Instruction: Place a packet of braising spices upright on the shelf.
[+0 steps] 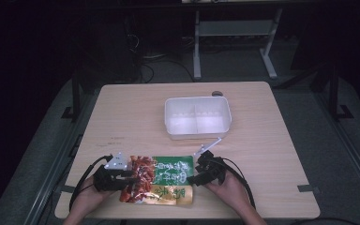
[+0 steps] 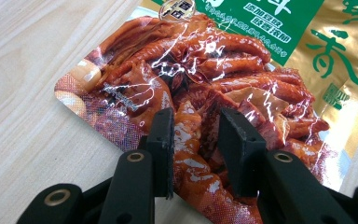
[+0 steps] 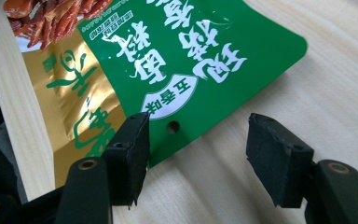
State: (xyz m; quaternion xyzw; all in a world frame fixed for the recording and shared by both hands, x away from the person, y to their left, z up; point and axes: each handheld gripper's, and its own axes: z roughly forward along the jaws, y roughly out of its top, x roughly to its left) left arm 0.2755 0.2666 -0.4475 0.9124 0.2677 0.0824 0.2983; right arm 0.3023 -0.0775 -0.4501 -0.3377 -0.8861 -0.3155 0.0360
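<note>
Wooden bench (image 1: 136,110) in the high view carries one snack packet (image 1: 161,180) near its front edge and one white two-part tray (image 1: 197,116) behind. Both hands flank the packet. Left gripper view: the left claw (image 2: 196,140) is clamped on the packet's (image 2: 223,70) red printed end. Right gripper view: the right claw (image 3: 198,154) gapes around the green corner (image 3: 186,70), gripping nothing; its white Chinese lettering is upside down.

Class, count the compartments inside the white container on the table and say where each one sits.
2. The white container is split by a middle wall: one compartment on the left in the high view, the other on the right.
</note>
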